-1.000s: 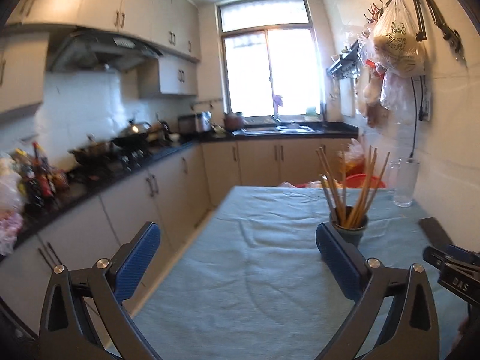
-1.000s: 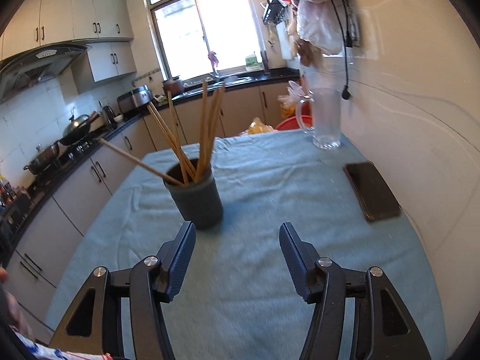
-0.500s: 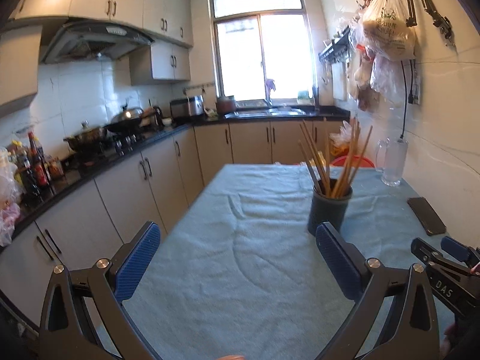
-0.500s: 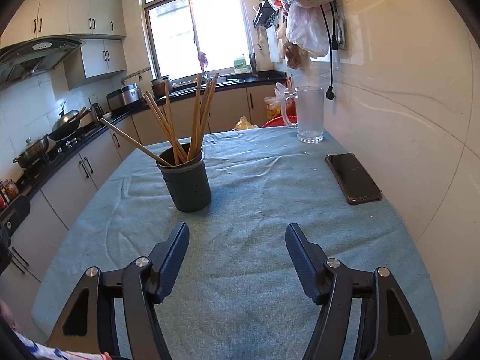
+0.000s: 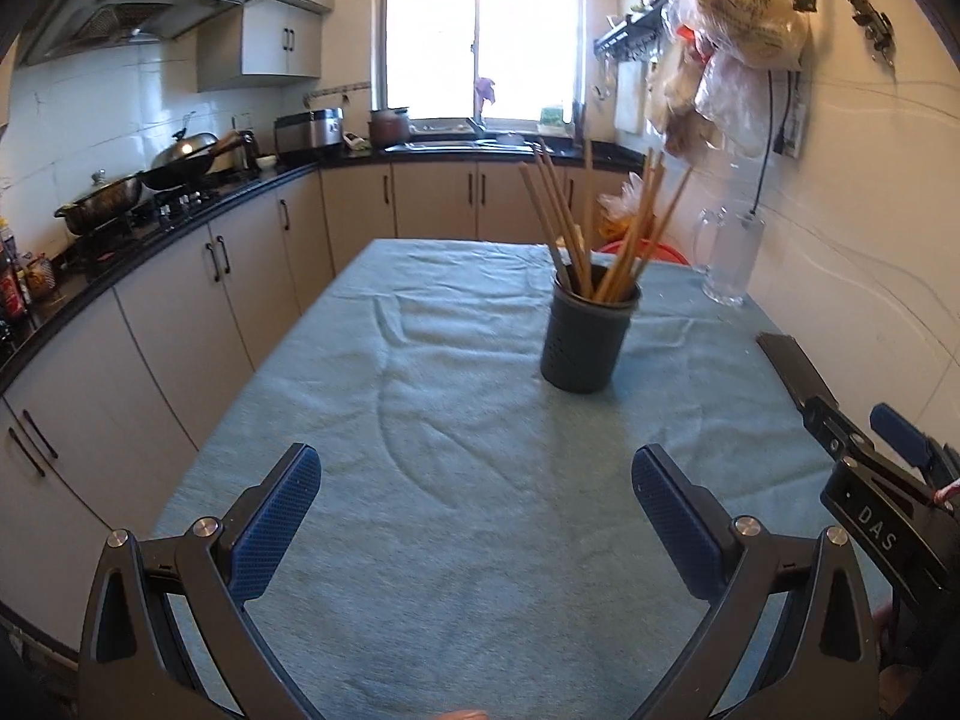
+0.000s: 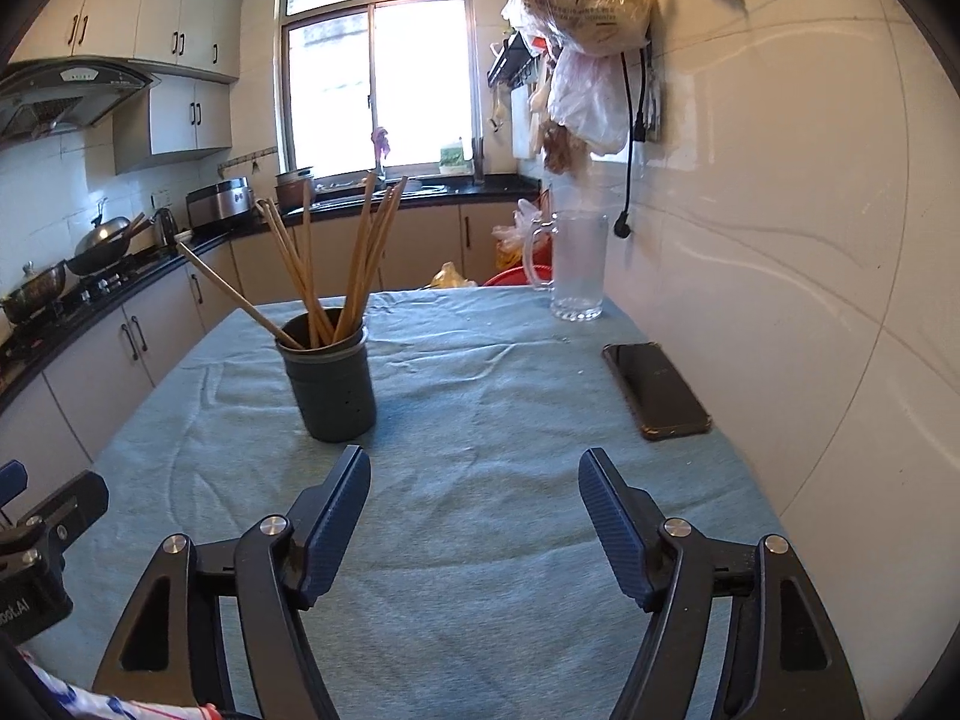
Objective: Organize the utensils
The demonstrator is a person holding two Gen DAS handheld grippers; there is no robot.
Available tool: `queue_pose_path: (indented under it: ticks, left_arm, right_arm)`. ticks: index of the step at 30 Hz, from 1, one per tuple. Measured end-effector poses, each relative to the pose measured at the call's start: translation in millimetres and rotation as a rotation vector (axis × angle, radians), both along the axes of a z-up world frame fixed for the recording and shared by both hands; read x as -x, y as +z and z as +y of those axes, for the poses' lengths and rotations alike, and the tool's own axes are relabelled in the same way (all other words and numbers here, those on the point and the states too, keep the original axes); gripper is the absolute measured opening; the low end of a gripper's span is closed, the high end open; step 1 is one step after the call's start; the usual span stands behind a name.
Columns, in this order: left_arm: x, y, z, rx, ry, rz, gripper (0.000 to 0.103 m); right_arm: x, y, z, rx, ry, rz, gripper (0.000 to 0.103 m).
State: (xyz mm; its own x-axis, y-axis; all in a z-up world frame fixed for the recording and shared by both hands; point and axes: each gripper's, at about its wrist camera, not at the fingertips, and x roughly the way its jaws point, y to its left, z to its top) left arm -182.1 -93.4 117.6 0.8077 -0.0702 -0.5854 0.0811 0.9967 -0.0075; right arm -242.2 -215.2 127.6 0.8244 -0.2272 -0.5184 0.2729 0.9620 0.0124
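My table [image 5: 480, 480], under a wrinkled teal cloth, stands against the white wall [image 6: 780, 240] on my right, cream cabinets [image 5: 198, 300] with a black countertop [image 5: 180, 222] run along my left, and daylight pours through the window [image 5: 480, 30] at the far end.

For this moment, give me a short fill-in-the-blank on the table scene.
1. The chopsticks stand in a dark ____.
2. The phone lies ____ on the tablecloth.
3. Both the left tool and right tool are ____.
4. The glass mug stands nearest the ____.

Missing: holder; flat; open; wall
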Motion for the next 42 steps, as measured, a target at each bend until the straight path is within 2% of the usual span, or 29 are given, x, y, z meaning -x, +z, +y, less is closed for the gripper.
queue_pose_path:
  ticks: [13, 23, 42]
  left_arm:
    - [-11.7, -18.1, -13.3, 0.01, -0.056, 0.074, 0.103]
    - [-23.4, -32.3, -27.5, 0.0, -0.068, 0.129, 0.103]
    - [-28.9, -35.1, -39.4, -0.004, -0.071, 0.12, 0.103]
  right_arm:
    - [0.6, -4.4, -9.3, 0.075, -0.038, 0.0, 0.079]
    - [-4.7, -17.5, -17.8, 0.086, -0.034, 0.025, 0.08]
    - [-7.7, -24.8, -29.0, 0.092, -0.024, 0.019, 0.08]
